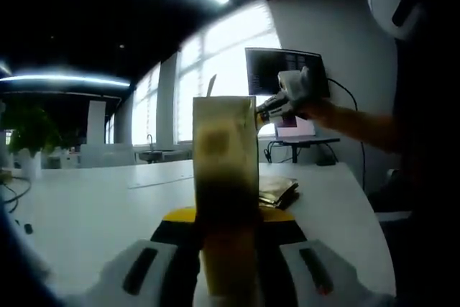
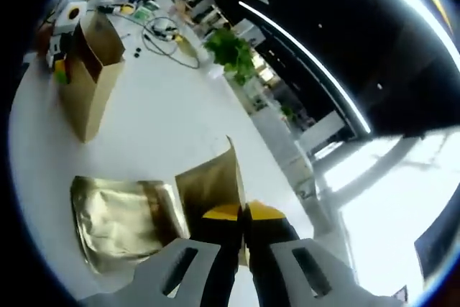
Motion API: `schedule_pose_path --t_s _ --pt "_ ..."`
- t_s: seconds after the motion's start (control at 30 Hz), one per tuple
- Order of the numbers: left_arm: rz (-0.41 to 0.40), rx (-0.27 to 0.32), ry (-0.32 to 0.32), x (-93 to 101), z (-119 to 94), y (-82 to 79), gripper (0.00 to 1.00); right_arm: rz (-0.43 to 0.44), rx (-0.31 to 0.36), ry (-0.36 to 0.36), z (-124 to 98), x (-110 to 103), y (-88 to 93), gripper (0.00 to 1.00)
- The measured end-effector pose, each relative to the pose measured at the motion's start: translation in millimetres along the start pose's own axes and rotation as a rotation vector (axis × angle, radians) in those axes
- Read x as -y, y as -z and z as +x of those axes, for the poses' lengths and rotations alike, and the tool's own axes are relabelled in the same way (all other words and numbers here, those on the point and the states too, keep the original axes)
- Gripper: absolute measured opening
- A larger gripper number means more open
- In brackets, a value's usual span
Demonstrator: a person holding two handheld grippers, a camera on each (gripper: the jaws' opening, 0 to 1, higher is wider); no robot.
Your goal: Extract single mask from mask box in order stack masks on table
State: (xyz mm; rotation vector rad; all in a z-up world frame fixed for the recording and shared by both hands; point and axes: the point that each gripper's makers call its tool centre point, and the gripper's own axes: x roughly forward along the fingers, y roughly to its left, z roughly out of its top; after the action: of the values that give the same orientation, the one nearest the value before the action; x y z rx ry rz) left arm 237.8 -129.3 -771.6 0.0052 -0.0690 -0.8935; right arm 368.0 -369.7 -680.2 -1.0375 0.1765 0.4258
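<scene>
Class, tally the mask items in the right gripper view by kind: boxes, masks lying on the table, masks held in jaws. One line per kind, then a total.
Box: 1
Masks lying on the table: 1 stack, layers too blurred to count
Masks held in the right gripper: 1
Total: 3

Left claw [image 1: 228, 264] clamps upright mask box [image 1: 226, 170].

Glossy gold foil mask packets [image 2: 118, 221] lie on a smooth matt white table [image 2: 172, 120].

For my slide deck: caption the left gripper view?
Left gripper holds the mask box upright above the white table.
</scene>
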Motion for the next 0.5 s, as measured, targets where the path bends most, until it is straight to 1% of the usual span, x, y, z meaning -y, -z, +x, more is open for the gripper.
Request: schedule_pose_path --t_s 0.03,0.07,0.1,0.17,0.2,0.27,0.4,0.5 --pt "0.000 -0.001 0.000 0.1 0 0.1 0.31 -0.014 -0.006 -0.002 0 -4 0.9 0.00" --pt "0.000 -0.001 0.001 0.1 0 0.3 0.31 -0.066 -0.016 -0.003 -2 -6 1.0 0.00" --pt "0.000 -0.002 0.001 0.1 0 0.5 0.31 -0.064 -0.007 -0.005 -4 -12 -0.6 0.00" --pt "0.001 -0.003 0.001 0.1 0 0.7 0.31 -0.116 -0.021 -0.010 -7 -20 -1.1 0.00" --pt "0.001 -0.004 0.001 0.1 0 0.7 0.31 -0.121 -0.020 -0.011 -8 -24 -1.8 0.00" --pt "0.001 -0.004 0.002 0.1 0 0.9 0.31 -0.160 -0.028 -0.013 -12 -32 -3.7 0.00" --pt "0.002 -0.005 0.002 0.2 1 1.1 0.31 -0.183 -0.037 -0.021 -17 -45 -6.4 0.00" --pt "0.004 -0.006 0.001 0.1 1 1.2 0.31 -0.187 -0.041 -0.032 -22 -60 -7.8 0.00"
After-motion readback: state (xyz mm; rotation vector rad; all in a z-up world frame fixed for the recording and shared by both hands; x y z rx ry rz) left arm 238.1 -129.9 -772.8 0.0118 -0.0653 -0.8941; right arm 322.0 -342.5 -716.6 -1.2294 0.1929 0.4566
